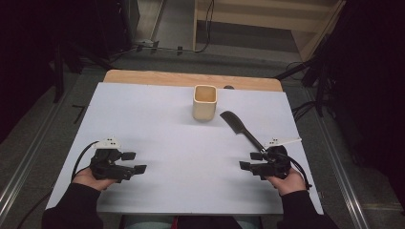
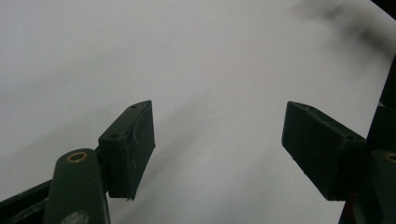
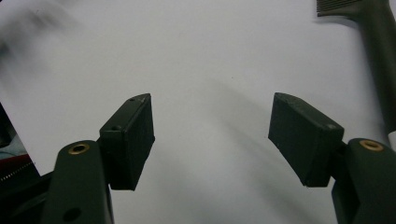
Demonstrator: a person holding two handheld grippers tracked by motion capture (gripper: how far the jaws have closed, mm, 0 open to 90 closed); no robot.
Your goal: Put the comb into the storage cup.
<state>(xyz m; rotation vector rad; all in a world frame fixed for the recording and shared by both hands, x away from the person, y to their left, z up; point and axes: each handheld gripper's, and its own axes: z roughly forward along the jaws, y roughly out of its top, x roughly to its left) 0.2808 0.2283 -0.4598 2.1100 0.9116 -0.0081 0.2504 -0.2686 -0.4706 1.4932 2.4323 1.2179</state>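
Lying: black comb (image 1: 241, 129) is seen flat on the white table (image 1: 167, 143), right of centre, just beside the right tongs (image 1: 250, 160).
Axis: handle near-right, teeth far-left toward the cup (image 1: 205, 102).
Nearer: right tongs.
Tongs: both released; left tongs (image 1: 134, 162) well apart.

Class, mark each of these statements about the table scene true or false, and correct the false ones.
1. The comb lies inside the cup. False: it lies flat on the white sheet, beside the cup.
2. The right gripper has its jaws apart with nothing between them. True.
3. The cup lies tipped on its side. False: it stands upright.
4. The left gripper is open and empty. True.
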